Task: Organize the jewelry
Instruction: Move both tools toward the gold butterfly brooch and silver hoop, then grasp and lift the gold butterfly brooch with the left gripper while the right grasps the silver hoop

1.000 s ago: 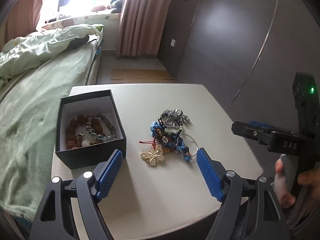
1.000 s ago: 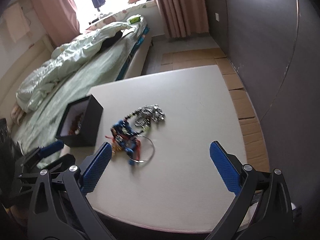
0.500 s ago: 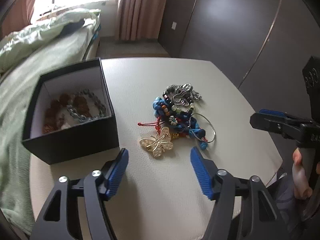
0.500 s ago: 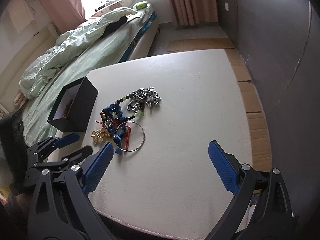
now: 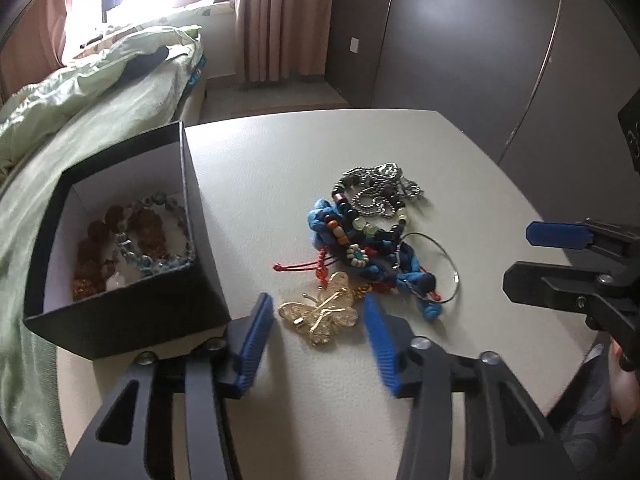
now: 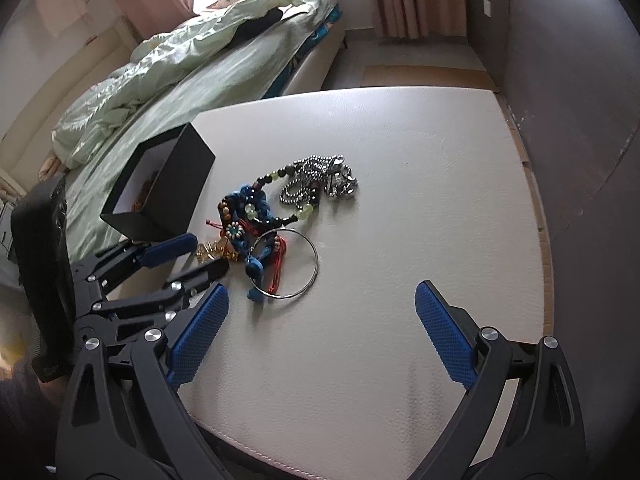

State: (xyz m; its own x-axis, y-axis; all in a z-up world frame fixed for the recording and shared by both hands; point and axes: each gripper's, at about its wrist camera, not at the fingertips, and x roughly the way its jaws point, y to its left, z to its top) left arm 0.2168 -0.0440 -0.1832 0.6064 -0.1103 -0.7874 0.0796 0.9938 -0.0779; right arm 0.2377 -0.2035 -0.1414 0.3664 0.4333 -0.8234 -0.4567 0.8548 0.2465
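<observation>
no readable text, labels or numbers

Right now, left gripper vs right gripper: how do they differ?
The left gripper straddles the gold butterfly brooch, its pads narrowly apart; the right gripper is spread wide over bare table. Left sits beside the black box; right hangs back from the jewelry pile. Both are open, holding nothing.

Black plastic left gripper (image 5: 318, 338) and right gripper (image 6: 320, 334), ribbed blue pads on fingers (image 6: 440, 334), silver screws.
</observation>
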